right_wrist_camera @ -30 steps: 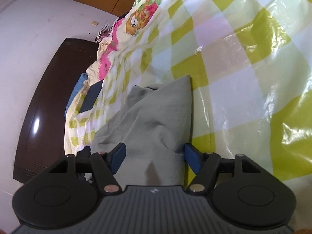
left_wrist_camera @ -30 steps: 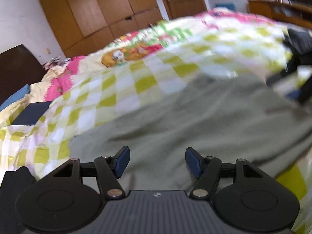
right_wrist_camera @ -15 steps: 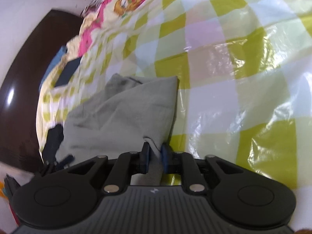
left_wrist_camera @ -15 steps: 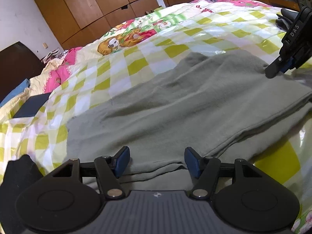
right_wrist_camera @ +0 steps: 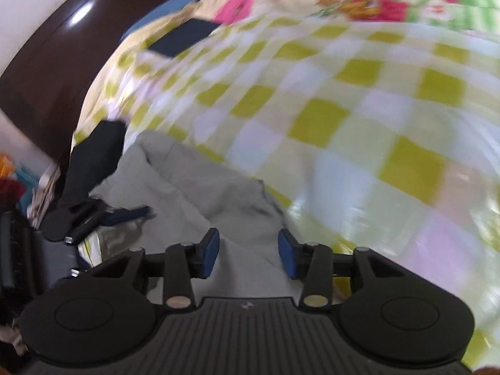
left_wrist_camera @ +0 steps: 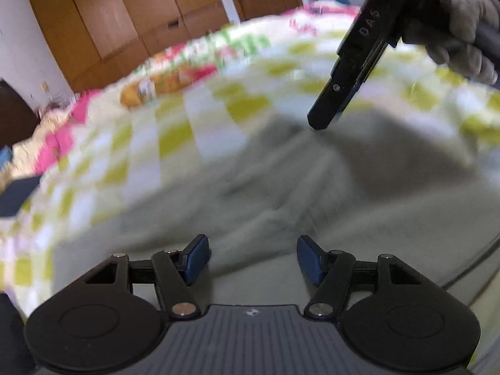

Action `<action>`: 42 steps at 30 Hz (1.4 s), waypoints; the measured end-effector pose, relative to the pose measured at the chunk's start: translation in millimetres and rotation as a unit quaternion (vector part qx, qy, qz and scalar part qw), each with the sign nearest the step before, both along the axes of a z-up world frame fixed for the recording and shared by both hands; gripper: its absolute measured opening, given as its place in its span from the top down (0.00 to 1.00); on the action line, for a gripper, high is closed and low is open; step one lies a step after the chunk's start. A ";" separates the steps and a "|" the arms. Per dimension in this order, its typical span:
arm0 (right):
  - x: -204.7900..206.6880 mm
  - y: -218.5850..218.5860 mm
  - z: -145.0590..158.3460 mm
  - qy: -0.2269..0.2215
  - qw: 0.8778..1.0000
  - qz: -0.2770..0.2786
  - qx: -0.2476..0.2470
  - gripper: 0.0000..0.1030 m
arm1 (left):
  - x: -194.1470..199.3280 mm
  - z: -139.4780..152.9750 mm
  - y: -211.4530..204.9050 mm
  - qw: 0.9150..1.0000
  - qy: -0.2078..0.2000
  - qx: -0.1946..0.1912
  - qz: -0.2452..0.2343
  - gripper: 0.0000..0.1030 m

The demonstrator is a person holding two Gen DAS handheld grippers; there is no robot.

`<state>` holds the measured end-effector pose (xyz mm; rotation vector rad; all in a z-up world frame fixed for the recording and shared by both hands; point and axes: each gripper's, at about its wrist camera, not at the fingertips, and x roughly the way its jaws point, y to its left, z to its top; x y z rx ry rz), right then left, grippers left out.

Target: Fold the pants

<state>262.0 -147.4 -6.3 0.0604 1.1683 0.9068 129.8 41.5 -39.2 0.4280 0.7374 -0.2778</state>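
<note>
Change: right gripper fingers, pinched on the pants' edge half a second ago, now stand apart.
Right gripper: partly spread, gripping nothing; cloth lies between and ahead of the fingers.
Left gripper: wide apart, empty, cloth beneath.
Grey pants: spread on the checked bedsheet; both views blurred.
</note>
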 end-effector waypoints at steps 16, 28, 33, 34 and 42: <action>24.9 13.1 -19.0 0.031 0.997 -0.011 0.065 0.59 | -2.1 -2.6 18.6 0.999 -0.002 -0.032 0.025 0.09; 52.1 -3.3 -29.6 0.027 0.987 -0.141 0.074 0.91 | 2.4 -5.9 26.2 0.998 0.002 -0.044 0.049 0.00; 6.1 -37.5 6.3 0.001 0.984 -0.163 0.075 0.85 | -5.5 6.9 38.5 0.997 -0.017 -0.018 0.066 0.01; -7.8 -46.1 9.7 0.008 0.981 -0.174 0.080 0.71 | -6.7 9.1 44.1 0.997 -0.022 -0.011 0.075 0.01; -110.6 -102.6 -10.5 0.104 0.949 -0.275 0.115 0.51 | -16.7 7.3 98.0 0.988 -0.023 0.034 0.148 0.01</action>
